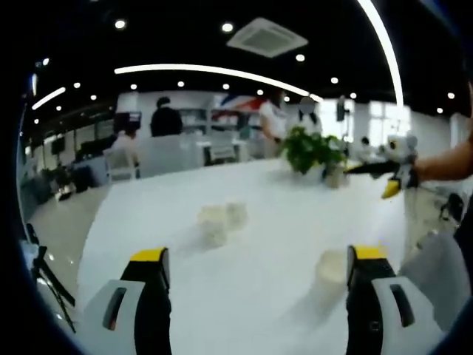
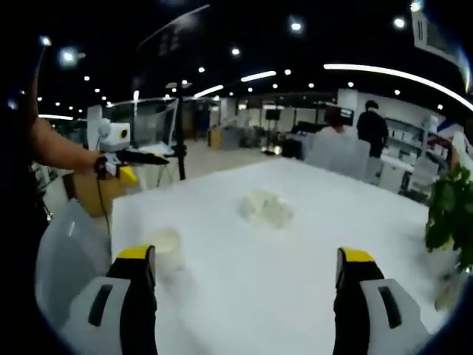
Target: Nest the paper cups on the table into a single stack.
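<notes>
**Both grippers poised wide above scattered cups**

The white table (image 1: pixel 259 288) carries a potted plant (image 1: pixel 314 151) at its far side, a cluster of paper cups (image 1: pixel 220 219) mid-table and a lone cup (image 1: pixel 330 268) just beside the left gripper (image 1: pixel 257 277). That gripper and the right gripper (image 2: pixel 244 277) both gape wide, holding nothing. A sound first move, probably: close gently around the lone cup's wall without crushing it
</notes>
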The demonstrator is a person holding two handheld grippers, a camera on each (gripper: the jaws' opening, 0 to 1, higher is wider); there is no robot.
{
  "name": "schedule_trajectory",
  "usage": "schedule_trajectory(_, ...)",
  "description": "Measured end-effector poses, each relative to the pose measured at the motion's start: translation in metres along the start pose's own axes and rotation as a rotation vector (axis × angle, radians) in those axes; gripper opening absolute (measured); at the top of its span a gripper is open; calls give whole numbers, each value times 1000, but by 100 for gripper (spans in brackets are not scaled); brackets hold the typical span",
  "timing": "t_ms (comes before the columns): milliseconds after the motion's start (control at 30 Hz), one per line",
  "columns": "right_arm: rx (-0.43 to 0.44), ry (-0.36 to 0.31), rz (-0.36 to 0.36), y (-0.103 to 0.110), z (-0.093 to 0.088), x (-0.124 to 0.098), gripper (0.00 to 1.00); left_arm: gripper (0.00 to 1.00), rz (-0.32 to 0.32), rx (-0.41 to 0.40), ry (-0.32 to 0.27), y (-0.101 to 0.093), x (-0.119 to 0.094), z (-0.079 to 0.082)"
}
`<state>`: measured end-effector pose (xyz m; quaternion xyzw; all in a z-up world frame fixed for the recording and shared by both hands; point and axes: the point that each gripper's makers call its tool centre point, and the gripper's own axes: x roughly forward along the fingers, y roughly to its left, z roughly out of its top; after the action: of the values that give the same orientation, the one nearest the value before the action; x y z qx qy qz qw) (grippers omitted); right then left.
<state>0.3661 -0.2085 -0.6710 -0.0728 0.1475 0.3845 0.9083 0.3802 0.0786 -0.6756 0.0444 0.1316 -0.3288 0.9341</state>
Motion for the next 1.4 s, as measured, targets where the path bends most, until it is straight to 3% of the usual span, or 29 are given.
schedule_trajectory(33,6,-2,-17,0,0,-3,100,99,-17,30,-4,-1,0,1)
schedule_trajectory(167,27,14,-64,-1,-4,-5,100,99,-41,1,-24,8,0,4)
schedule_trajectory(433,22,3,-117,-2,4,-3,100,99,-59,-9,-10,21,7,-9)
schedule_trajectory(500,19,-5,-120,-5,6,-2,100,99,-68,-23,-93,22,12,-2)
schedule_trajectory(567,24,0,-123,-9,5,-2,100,99,-57,-45,-67,27,18,-12)
schedule_trajectory(600,26,1,-125,-11,4,-4,100,99,-42,-64,-32,31,23,-21)
schedule_trajectory(933,76,34,-131,-15,-20,-10,100,99,-27,-55,-53,41,69,-21)
schedule_trajectory(1400,83,46,-126,-19,-27,-2,100,94,-34,-83,-48,63,149,-38)
